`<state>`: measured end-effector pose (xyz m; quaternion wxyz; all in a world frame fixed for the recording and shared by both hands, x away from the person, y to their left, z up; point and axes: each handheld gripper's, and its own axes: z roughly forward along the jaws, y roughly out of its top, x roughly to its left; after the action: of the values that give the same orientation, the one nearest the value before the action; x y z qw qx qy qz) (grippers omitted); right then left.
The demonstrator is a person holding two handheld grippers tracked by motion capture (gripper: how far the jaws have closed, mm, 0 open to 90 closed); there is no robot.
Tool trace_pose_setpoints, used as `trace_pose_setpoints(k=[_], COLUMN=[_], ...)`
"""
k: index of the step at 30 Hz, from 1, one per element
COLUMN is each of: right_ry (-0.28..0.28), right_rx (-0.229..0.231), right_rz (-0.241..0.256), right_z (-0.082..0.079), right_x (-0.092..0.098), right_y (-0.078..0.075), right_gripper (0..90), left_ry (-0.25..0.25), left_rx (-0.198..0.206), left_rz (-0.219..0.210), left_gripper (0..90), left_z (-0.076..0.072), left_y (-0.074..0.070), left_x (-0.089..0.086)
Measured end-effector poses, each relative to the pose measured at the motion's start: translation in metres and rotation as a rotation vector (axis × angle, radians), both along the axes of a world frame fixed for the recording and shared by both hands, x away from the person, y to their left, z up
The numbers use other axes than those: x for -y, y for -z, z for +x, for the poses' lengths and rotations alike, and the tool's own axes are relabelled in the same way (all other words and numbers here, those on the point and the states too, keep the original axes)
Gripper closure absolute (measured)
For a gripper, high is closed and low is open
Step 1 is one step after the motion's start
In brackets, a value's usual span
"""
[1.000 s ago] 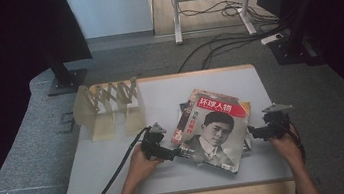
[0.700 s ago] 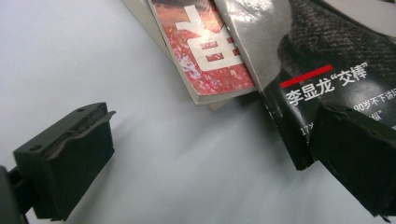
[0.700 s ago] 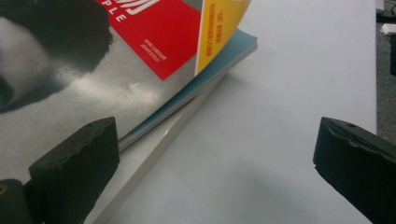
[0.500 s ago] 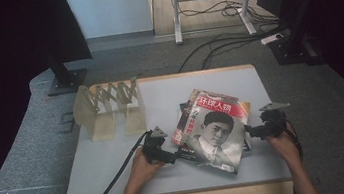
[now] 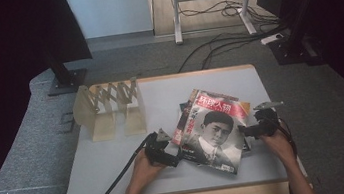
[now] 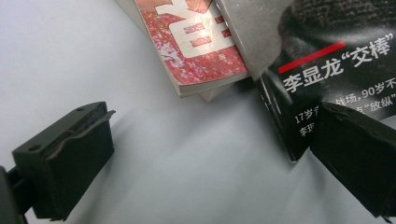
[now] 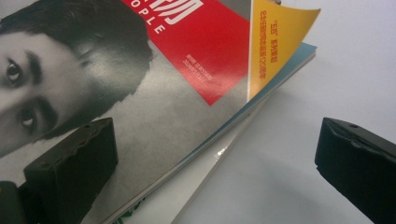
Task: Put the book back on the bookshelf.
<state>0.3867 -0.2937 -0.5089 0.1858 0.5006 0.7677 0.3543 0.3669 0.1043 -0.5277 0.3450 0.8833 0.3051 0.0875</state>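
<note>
Grey counter (image 5: 117, 159) holds one wooden accordion rack (image 5: 111, 107), slots empty, plus a stack of magazines (image 5: 212, 129) at center-right, count unclear. Left gripper (image 5: 175, 158) and right gripper (image 5: 246, 131) flank it, both wide open, holding nothing.

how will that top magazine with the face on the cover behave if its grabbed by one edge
The top magazine looks thin and soft-bound, so it would probably sag if lifted by one edge. Its glossy cover may slide on the magazines beneath. With the left gripper and right gripper at opposite edges, a two-sided lift should keep it flatter.
</note>
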Motion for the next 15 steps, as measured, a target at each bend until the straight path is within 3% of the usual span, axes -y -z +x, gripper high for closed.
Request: trace_pose_setpoints(k=[5,8,11,15], right_ry=[0.001,0.009,0.013,0.006], right_rx=[0.001,0.005,0.011,0.012], right_rz=[-0.009,-0.016,-0.015,-0.023], right_z=[-0.001,-0.003,-0.004,-0.006], right_x=[0.002,0.005,0.007,0.006], right_y=[-0.002,-0.005,-0.007,-0.007], right_gripper=[0.0,0.0,0.0,0.0], left_ry=[0.015,0.025,0.041,0.057], left_rx=[-0.059,-0.027,-0.035,0.021], left_rz=[-0.126,-0.107,-0.143,-0.091], left_gripper=[0.0,0.0,0.0,8.8], left_z=[0.002,-0.003,-0.009,-0.017], left_y=[-0.008,-0.014,-0.016,-0.015], left_x=[-0.016,-0.023,-0.029,-0.032])
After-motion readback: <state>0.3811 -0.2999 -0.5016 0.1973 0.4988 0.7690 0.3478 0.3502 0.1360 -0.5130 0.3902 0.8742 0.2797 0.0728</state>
